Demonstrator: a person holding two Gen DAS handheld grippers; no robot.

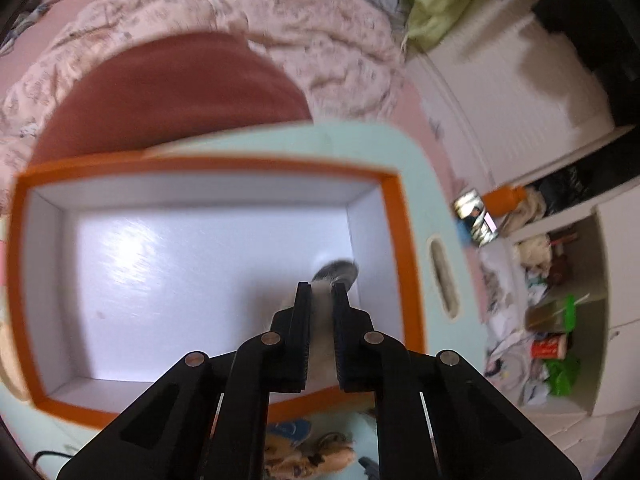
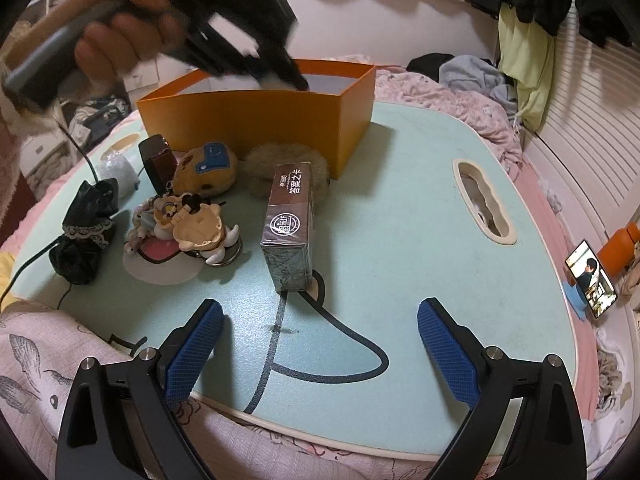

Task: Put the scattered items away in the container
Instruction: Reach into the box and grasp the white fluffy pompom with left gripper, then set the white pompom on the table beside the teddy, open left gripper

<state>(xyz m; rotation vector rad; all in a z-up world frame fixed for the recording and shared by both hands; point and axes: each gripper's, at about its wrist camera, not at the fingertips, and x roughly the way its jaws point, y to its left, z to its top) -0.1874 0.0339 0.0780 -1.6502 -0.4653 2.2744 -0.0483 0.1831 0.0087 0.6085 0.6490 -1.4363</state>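
Left gripper (image 1: 322,286), jaws pinched on a white-and-grey fluffy item (image 1: 334,274), over the orange box (image 1: 394,216); right gripper (image 2: 320,332) wide open, empty, above table (image 2: 400,220).

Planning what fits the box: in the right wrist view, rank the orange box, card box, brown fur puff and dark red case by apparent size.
1. orange box
2. card box, though nearer the camera
3. brown fur puff, partly hidden, so unsure
4. dark red case
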